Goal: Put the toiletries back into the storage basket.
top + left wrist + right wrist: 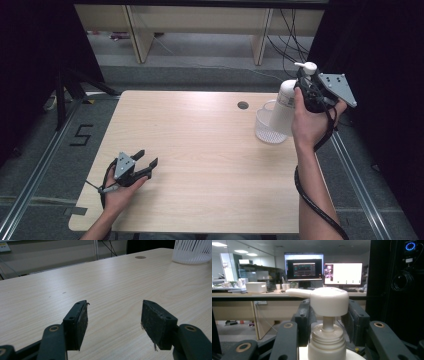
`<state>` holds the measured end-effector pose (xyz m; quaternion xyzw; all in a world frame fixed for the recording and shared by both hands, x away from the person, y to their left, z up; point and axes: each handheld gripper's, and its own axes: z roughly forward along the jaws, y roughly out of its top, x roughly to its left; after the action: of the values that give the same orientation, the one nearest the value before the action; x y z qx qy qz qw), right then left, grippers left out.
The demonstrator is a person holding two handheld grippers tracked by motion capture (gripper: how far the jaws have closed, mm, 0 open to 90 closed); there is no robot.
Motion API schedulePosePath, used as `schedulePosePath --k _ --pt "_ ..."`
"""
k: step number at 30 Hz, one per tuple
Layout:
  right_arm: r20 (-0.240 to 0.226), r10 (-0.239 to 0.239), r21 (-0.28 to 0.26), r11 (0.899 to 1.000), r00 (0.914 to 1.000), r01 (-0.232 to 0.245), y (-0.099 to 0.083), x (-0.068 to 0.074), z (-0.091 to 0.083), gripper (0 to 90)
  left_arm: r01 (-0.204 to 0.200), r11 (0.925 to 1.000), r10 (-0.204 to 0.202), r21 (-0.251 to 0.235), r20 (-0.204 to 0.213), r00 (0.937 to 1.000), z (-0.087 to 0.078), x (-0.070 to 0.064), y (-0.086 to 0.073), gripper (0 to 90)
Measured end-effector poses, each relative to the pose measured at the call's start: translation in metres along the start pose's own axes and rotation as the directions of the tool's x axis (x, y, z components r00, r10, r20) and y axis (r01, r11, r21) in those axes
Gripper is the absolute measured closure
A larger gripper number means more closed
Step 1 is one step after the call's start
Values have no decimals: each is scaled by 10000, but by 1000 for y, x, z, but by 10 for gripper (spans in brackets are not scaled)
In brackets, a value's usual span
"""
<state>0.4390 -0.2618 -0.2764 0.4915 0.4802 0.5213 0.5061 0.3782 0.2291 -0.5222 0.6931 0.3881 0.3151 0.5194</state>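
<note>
The wooden table (200,150) is seen from above in the high view, with a round cable hole (243,105) set toward its far edge at about one o'clock from the centre. A white pump bottle (285,105) is held lifted at the table's two o'clock corner, tilted, with its base just above or inside the rim of a white slotted basket (267,131); whether base and basket touch cannot be told. Whether anything else lies in the basket cannot be told.

The right gripper (306,86) is clamped on the bottle's neck: in the right gripper view the two black jaws are pressed against either side of the ribbed collar (325,340), just below the pump head (325,301), whose spout is turned toward nine o'clock in that view. The person's right hand (310,122) is wrapped around the gripper's handle, and a black cable (312,200) is trailed from it toward six o'clock.

The left gripper (146,166) is held low at the table's seven o'clock corner, well apart from the bottle, by the left hand (117,192). Its jaws are spread wide apart and nothing is held between them; in the left gripper view bare wood is seen in the gap, and the basket (192,252) is seen at one o'clock, beyond the cable hole (140,257).
</note>
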Motion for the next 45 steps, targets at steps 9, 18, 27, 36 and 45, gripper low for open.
schedulePosePath --k 9,18,27,36,45 --pt "69 -72 17 10000 10000 72 1 -1 8 605 34 10000 -34 -9 4 10000 0 0 0 378" --pt "125 -140 129 9998 9998 138 1 -2 17 605 37 10000 -37 -12 1 10000 0 0 0 377" --pt "162 -76 378 9993 9998 70 -1 -2 27 605 58 10000 -58 -45 -1 10000 0 0 0 377" --pt "178 -110 672 9977 9998 98 -3 -4 36 605 62 10000 -62 -61 -2 10000 0 0 0 377" --pt "273 -106 780 9969 9996 84 -6 -6 44 605 75 9999 -75 -97 19 10000 0 1 0 377"
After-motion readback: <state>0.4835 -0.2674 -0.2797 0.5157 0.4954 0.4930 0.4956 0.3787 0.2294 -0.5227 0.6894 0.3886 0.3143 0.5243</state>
